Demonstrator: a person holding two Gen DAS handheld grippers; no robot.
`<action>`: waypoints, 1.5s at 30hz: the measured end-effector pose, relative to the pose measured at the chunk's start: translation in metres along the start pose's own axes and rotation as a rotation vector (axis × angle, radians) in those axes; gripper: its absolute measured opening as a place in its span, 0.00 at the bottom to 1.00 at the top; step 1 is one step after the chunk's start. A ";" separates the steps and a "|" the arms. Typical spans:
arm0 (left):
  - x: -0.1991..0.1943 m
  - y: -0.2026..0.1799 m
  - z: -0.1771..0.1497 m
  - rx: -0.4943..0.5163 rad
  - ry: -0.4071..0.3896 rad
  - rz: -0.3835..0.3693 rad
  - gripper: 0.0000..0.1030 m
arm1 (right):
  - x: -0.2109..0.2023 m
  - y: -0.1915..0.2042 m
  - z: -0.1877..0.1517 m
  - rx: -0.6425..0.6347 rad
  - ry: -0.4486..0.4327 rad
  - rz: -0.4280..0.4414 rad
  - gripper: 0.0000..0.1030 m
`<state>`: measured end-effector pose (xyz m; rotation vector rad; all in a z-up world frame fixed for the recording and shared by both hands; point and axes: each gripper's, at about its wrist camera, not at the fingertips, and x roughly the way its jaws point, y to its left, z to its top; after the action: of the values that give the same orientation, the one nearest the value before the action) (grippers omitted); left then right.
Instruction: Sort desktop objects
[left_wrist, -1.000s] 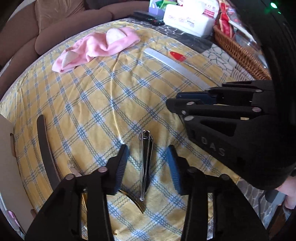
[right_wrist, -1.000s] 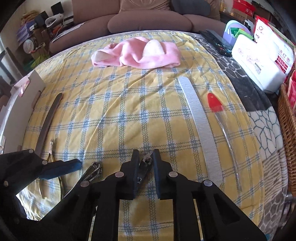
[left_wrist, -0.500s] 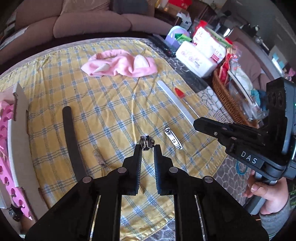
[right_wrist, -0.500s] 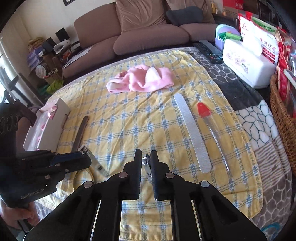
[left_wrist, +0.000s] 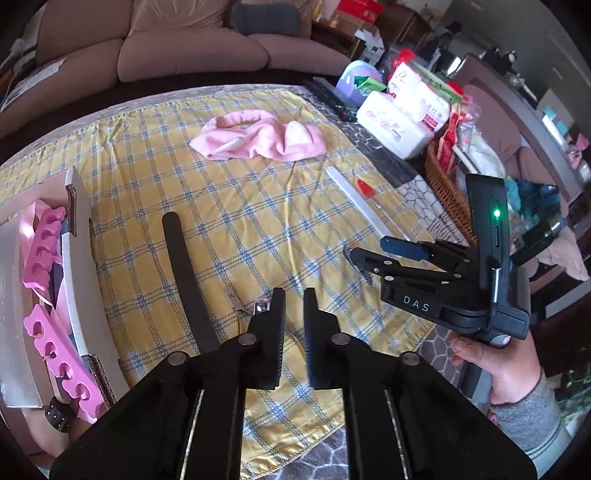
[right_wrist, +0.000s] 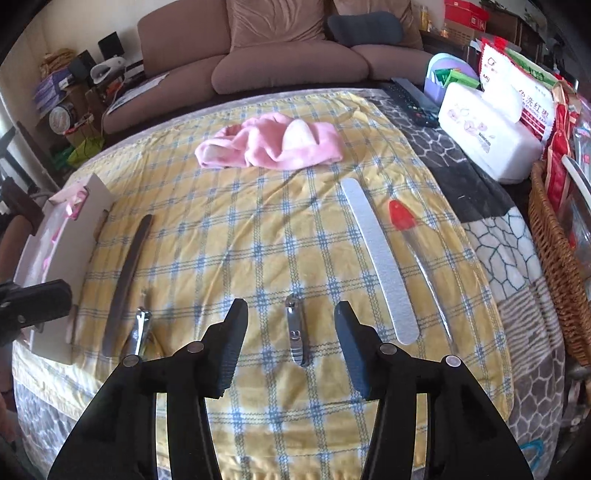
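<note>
Right tongs (right_wrist: 291, 306) opening, jaws well apart above yellow checked cloth (right_wrist: 221, 221). Between them, touched by neither pad, small silver metal nail clipper (right_wrist: 296, 334), flat on the cloth. Just outside the right finger, long pale grey nail file (right_wrist: 380, 258); beyond that, clear stick with red tip (right_wrist: 400, 218). Far ahead, crumpled pink fleece headband (right_wrist: 273, 142).

Left tongs (left_wrist: 293, 295) opening too, only a narrow gap, nothing in it. Beside the left fingertip, larger silver clipper (left_wrist: 261, 306) on the cloth. Further left, long dark curved file (left_wrist: 188, 273), then white cardboard box (left_wrist: 77, 258) with pink foam toe separators (left_wrist: 62, 363).
</note>
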<state>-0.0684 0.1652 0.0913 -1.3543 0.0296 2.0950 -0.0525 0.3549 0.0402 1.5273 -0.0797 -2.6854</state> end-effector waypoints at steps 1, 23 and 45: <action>0.005 -0.002 -0.002 0.014 0.006 0.017 0.30 | 0.006 0.002 -0.001 -0.011 0.006 -0.008 0.49; 0.042 0.012 -0.023 0.009 0.020 0.164 0.14 | 0.014 0.014 -0.008 -0.101 -0.057 -0.032 0.10; -0.091 0.008 -0.012 -0.009 -0.125 0.098 0.14 | -0.116 0.071 0.007 -0.087 -0.156 0.141 0.10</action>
<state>-0.0382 0.1095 0.1581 -1.2476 0.0343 2.2602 0.0024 0.2919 0.1482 1.2382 -0.0721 -2.6536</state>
